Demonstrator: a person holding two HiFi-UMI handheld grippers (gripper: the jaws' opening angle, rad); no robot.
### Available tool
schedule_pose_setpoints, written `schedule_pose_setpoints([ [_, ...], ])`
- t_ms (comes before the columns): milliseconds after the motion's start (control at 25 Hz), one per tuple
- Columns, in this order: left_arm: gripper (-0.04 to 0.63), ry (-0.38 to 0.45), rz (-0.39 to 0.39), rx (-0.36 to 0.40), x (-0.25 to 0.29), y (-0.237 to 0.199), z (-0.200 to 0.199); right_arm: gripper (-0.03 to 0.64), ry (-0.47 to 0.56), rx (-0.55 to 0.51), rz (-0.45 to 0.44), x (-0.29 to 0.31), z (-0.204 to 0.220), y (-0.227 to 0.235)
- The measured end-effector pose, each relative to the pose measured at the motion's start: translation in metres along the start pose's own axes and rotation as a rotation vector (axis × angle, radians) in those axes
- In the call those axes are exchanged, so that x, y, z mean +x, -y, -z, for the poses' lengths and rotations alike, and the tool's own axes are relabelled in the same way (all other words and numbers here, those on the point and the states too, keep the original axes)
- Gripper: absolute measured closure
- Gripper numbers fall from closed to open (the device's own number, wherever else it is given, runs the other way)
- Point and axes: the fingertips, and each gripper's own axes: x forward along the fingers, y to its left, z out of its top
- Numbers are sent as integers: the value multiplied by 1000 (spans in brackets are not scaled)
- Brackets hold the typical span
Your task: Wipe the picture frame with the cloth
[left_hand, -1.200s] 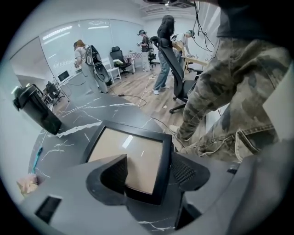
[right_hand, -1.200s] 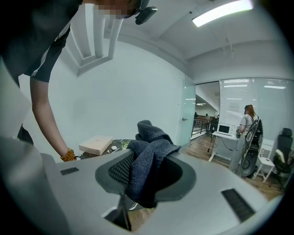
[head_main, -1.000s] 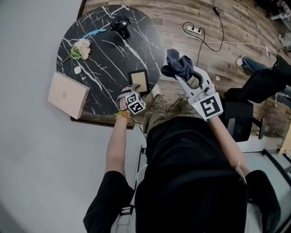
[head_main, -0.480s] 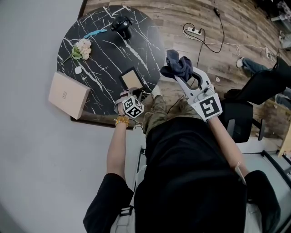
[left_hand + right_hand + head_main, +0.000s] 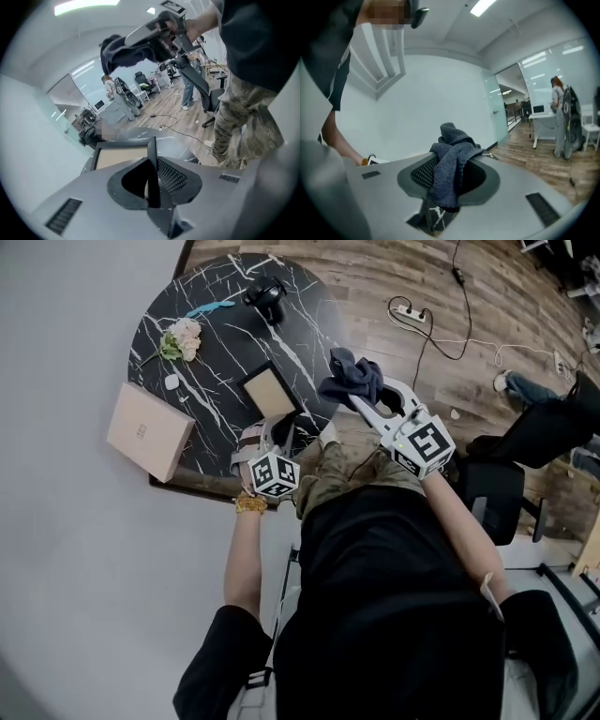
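Note:
The picture frame (image 5: pixel 267 390), black-rimmed with a beige face, is tilted up above the near edge of the round black marble table (image 5: pixel 216 343). My left gripper (image 5: pixel 281 430) is shut on its lower edge; its jaws have just closed, and the thin frame edge (image 5: pixel 152 157) is pinched between them. The dark grey cloth (image 5: pixel 352 379) hangs bunched from my right gripper (image 5: pixel 364 401), which is shut on it just right of the frame. In the right gripper view the cloth (image 5: pixel 452 159) drapes over the jaws. The left gripper view shows the cloth (image 5: pixel 126 51) overhead.
A pink box (image 5: pixel 150 432) overhangs the table's left edge. A flower (image 5: pixel 183 338), a small white object (image 5: pixel 172 382), a turquoise item (image 5: pixel 208 307) and a black object (image 5: pixel 267 296) lie farther back. A power strip with cables (image 5: pixel 412 310) lies on the wooden floor.
The left gripper took hold of the frame's edge and raised it off the table, tilting it up. The right gripper with the cloth drifted left, closer to the frame.

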Motion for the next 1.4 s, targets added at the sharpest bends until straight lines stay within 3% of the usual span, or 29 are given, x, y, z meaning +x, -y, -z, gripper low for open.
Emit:
schedule_pose_setpoints([
  [120,528,53,-33,95,-23,-14,-27,503,-9,166,-80,22,7,8],
  [200,528,49,-21,204,-36,-18,-38,506,-15,168,-131,31,1,7],
  [280,528,15,21,344,-43,-17,-43,508,-51,18,-196,41,-11,-4],
  [400,529,-20,91,495,-55,-17,-50,509,-150,-312,-274,63,-27,-29],
  [560,529,-39,29,609,-72,-45,-75,512,-277,-589,-263,100,-47,-42],
  [640,529,-54,-12,634,-76,-62,-85,513,-328,-660,-259,113,-47,-49],
  [840,531,-77,-94,685,-75,-95,-94,518,-431,-654,-363,123,-36,-75],
  [1080,537,-71,-139,718,-78,-106,-104,518,-400,-753,-188,150,-79,-30],
  [1240,594,-71,-183,704,-80,-119,-116,518,-419,-746,-267,150,-80,-43],
  [1400,594,-65,-168,648,-64,-124,-102,518,-383,-659,-190,142,-87,-15],
])
